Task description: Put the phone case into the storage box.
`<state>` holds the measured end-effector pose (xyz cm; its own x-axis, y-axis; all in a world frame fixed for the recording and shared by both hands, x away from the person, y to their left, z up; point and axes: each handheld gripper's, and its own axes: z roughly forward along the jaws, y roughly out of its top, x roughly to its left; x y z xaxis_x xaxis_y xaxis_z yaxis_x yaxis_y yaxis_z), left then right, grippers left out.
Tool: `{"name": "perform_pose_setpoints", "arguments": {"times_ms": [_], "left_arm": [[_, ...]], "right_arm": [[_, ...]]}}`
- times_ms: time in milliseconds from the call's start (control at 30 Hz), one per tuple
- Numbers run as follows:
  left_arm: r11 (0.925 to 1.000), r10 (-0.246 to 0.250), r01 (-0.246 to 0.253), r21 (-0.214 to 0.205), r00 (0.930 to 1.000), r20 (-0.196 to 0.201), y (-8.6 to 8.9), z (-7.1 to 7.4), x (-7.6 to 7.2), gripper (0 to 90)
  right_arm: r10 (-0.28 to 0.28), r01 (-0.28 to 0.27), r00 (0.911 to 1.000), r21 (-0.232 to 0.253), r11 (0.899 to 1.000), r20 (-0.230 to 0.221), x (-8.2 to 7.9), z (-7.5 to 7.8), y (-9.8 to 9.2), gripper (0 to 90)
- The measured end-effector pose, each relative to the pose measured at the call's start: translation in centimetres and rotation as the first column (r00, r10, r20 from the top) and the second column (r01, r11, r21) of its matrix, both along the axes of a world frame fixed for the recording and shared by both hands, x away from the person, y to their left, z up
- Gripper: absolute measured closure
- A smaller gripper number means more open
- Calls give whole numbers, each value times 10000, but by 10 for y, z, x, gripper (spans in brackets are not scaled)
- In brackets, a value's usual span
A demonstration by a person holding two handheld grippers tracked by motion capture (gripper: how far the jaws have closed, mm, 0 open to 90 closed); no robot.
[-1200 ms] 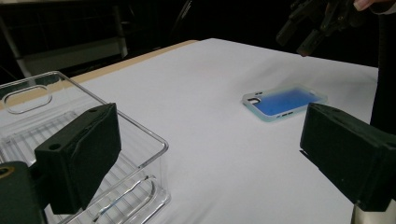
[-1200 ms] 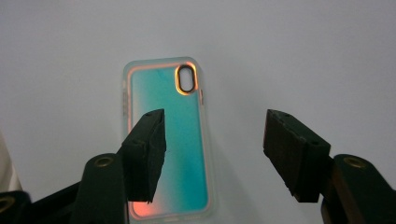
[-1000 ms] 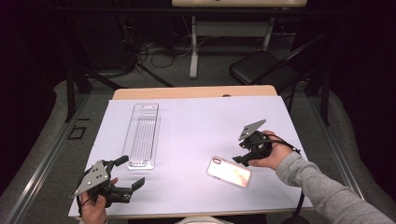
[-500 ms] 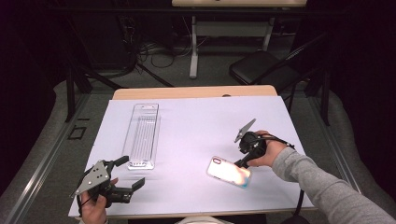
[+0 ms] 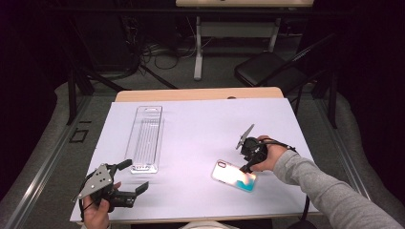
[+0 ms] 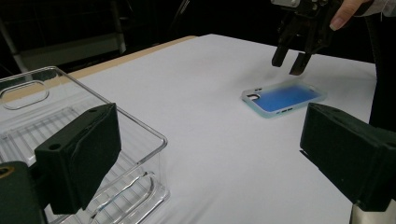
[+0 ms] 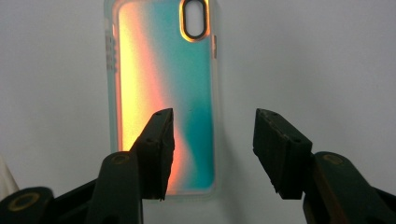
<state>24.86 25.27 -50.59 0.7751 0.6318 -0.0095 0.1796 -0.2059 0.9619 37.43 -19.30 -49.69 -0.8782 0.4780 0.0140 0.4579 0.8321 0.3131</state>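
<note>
An iridescent phone case [image 5: 234, 175] lies flat on the white sheet at the front right, camera cut-out toward the table's middle. In the right gripper view the phone case [image 7: 161, 93] glows orange and teal. My right gripper [image 7: 212, 154] hangs open just above its near end: one jaw is over the case, the other past its side edge. From the high view, that right gripper [image 5: 248, 167] points down at the case. The left gripper view shows the right gripper [image 6: 292, 63] above the case [image 6: 283, 96]. My left gripper [image 5: 133, 176] is open and holds nothing, at the front left.
A long clear plastic tray [image 5: 145, 138] lies left of centre, its near end just ahead of the left gripper's jaws; it looks empty. The white sheet [image 5: 200, 124] covers the wooden table [image 5: 200, 94]. A black chair [image 5: 267, 71] stands beyond the far edge.
My right gripper has moved left and down toward the phone case and now points at its near end. The left gripper and the tray have stayed put.
</note>
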Motion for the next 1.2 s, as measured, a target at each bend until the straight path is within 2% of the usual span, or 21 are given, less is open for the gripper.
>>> {"name": "perform_pose_setpoints", "arguments": {"times_ms": [400, 467, 567, 867, 1200], "left_arm": [[10000, 43, -43, 28, 10000, -25, 0, -1, 0, 54], [10000, 29, -28, 23, 10000, -25, 0, -1, 0, 54], [10000, 25, -25, 34, 10000, -33, 0, -1, 0, 54], [10000, 28, -28, 66, 10000, -68, 0, -1, 0, 54], [10000, -30, 30, 29, 9999, -97, 0, -2, 1, 53]], "right_arm": [[5, -10, 10000, -556, 9985, -86, 4, -11, 8, 606], [-67, 60, 9999, -512, 9987, -136, 5, -13, 8, 623], [-21, 11, 9999, -770, 9970, -136, 6, -15, 8, 647], [-28, 8, 9998, -1121, 9937, -181, 8, -19, 11, 699], [1, -40, 9995, -1227, 9924, -312, 10, -23, 12, 749]]}}
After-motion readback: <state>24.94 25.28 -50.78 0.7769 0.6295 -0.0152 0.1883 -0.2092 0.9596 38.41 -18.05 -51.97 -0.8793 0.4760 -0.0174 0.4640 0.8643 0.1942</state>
